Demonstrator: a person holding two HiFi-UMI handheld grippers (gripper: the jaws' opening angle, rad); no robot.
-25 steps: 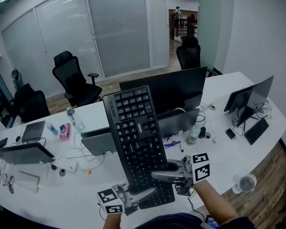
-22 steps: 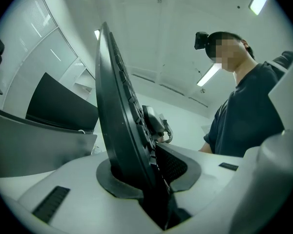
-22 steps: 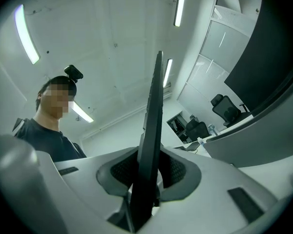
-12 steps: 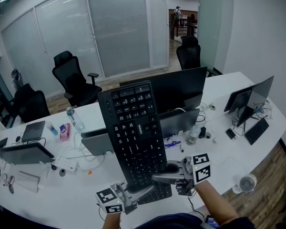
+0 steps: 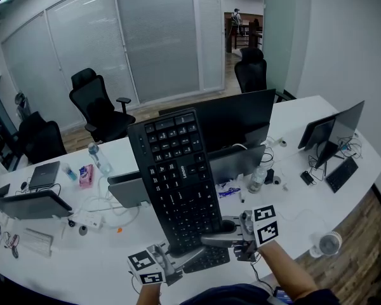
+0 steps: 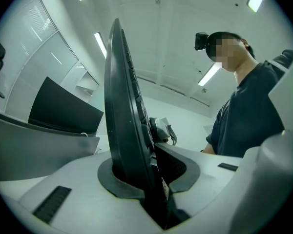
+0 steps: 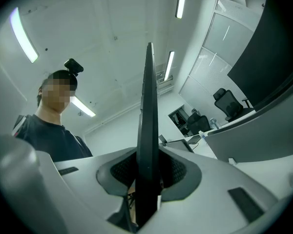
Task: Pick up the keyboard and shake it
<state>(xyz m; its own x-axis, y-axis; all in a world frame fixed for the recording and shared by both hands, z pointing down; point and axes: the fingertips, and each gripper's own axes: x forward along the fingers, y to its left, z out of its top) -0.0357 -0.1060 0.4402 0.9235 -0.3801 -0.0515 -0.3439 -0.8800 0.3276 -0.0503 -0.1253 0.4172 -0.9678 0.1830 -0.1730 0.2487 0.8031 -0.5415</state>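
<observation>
A black keyboard [image 5: 178, 176] is held up in the air above the white desk [image 5: 298, 215], standing on end with its keys toward me. My left gripper [image 5: 199, 252] is shut on its lower end from the left. My right gripper [image 5: 207, 238] is shut on the same end from the right, a little higher. In the left gripper view the keyboard [image 6: 122, 116] rises edge-on out of the left gripper [image 6: 149, 177]. In the right gripper view the keyboard [image 7: 147, 130] stands as a thin dark blade clamped in the right gripper [image 7: 147, 182]. A person's torso fills the background of both gripper views.
A large dark monitor [image 5: 232, 119] stands right behind the keyboard, with a second monitor [image 5: 333, 132] at the right. A water bottle [image 5: 100, 159], a closed laptop [image 5: 44, 173], a power strip [image 5: 86, 220] and cables lie at the left. Black office chairs [image 5: 98, 107] stand beyond the desk.
The keyboard's top end has swung a little to the left and its lower end has risen slightly. Both grippers have stayed almost where they were, still clamped on it.
</observation>
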